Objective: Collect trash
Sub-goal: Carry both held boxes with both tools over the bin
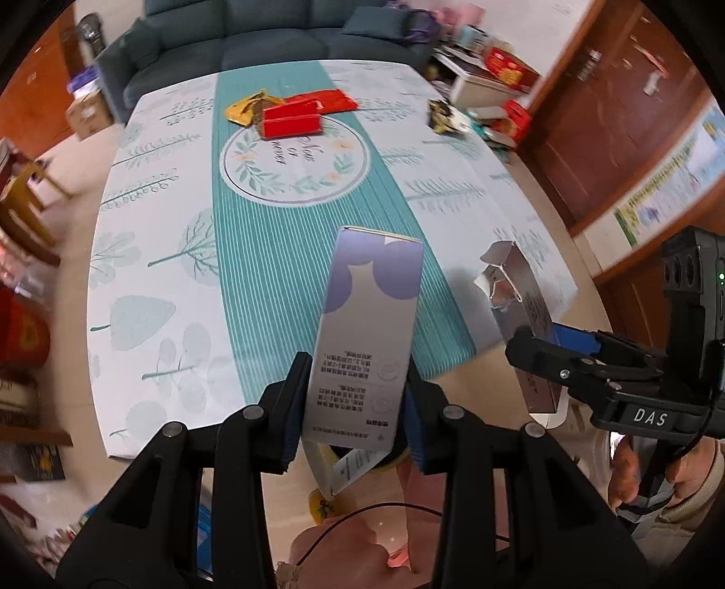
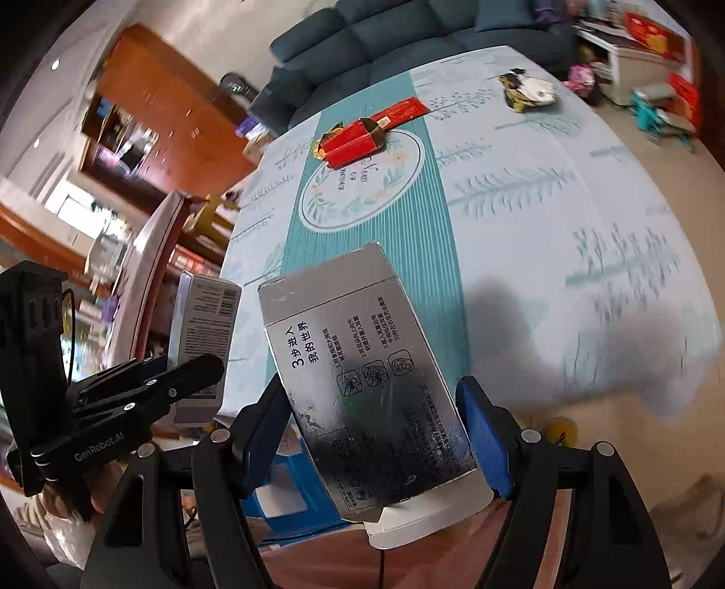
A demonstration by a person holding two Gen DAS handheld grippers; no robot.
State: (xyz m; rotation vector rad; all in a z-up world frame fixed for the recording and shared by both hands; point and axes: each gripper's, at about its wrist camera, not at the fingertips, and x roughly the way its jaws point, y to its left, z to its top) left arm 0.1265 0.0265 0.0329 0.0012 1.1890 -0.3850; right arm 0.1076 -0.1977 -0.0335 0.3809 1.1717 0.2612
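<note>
My left gripper (image 1: 353, 407) is shut on a tall white and purple carton (image 1: 362, 326), held upright off the near table edge. My right gripper (image 2: 376, 430) is shut on a silver printed box (image 2: 367, 389), also lifted clear of the tablecloth. Each wrist view shows the other hand: the right gripper (image 1: 539, 344) with its silver box (image 1: 521, 290), and the left gripper (image 2: 186, 367) with the white carton (image 2: 204, 335). On the far middle of the table lie red boxes (image 1: 294, 122) with a gold wrapper (image 1: 244, 108). A crumpled wrapper (image 1: 446, 118) sits near the far right edge.
The table (image 1: 149, 272) has a teal and white leaf-print cloth. A dark sofa (image 1: 253, 41) stands behind it. Wooden cabinets (image 2: 172, 108) line the left wall and a yellow stool (image 2: 213, 213) sits beside the table. Boxes clutter the floor at far right (image 1: 503, 72).
</note>
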